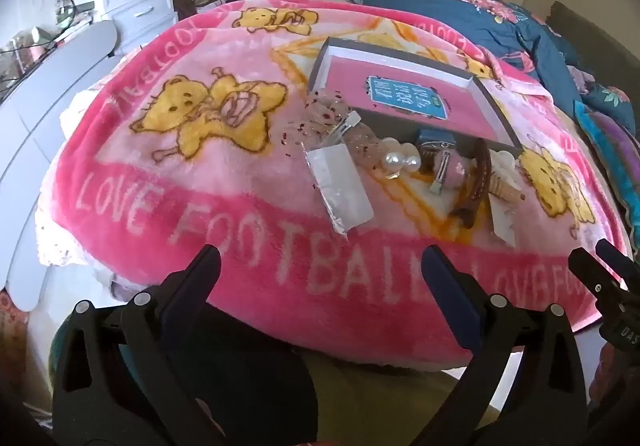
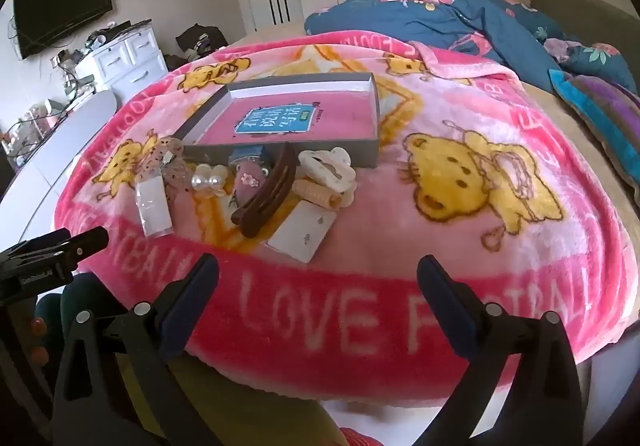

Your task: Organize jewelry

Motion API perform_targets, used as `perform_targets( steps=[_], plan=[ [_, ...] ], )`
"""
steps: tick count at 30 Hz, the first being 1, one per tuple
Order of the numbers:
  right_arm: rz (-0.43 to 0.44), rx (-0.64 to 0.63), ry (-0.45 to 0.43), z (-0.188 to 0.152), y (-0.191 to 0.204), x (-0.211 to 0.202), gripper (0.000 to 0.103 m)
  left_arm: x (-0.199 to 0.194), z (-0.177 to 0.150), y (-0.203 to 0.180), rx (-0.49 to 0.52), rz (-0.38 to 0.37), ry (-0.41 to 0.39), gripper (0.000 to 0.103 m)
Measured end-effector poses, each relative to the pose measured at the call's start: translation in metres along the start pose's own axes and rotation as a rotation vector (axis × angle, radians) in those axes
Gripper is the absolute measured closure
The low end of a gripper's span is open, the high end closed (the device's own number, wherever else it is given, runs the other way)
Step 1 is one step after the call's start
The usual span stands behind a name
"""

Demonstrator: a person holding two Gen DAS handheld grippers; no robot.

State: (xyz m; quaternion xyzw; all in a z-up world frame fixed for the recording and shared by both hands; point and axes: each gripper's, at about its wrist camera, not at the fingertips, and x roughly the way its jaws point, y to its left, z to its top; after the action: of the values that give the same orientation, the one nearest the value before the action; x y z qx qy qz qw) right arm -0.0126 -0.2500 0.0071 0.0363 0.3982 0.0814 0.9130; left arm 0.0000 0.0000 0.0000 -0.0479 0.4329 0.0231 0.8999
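Both are hanging wide open with nothing in them: left hand-held gripper (image 1: 320, 266) and right hand-held gripper (image 2: 318, 274), sitting at the bottom of each frame over the pink blanket (image 2: 400, 238). Just above them, mid-frame, the pile of hair clips (image 2: 256, 182) is lying on the blanket, touching the near edge of the grey box (image 2: 280, 154).

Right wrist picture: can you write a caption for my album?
Open right claw hovers over a pink teddy blanket, facing hair clips piled before an empty grey box.
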Motion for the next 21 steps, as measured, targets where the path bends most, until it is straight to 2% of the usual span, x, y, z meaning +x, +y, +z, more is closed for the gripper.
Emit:
perform_targets(
  steps=[5,15,21],
  plan=[
    [0.014,0.009,0.004,-0.003,-0.003,0.001,0.004,0.001,0.000,0.002,0.003,0.001,0.004,0.009],
    [0.033,0.011,0.011,0.002,0.004,-0.003,0.004,-0.006,-0.004,-0.020,0.015,0.007,-0.001,0.009],
    [0.043,0.004,0.006,0.000,0.003,-0.004,0.004,-0.006,-0.001,-0.011,0.025,-0.014,-0.004,0.009]
  ],
)
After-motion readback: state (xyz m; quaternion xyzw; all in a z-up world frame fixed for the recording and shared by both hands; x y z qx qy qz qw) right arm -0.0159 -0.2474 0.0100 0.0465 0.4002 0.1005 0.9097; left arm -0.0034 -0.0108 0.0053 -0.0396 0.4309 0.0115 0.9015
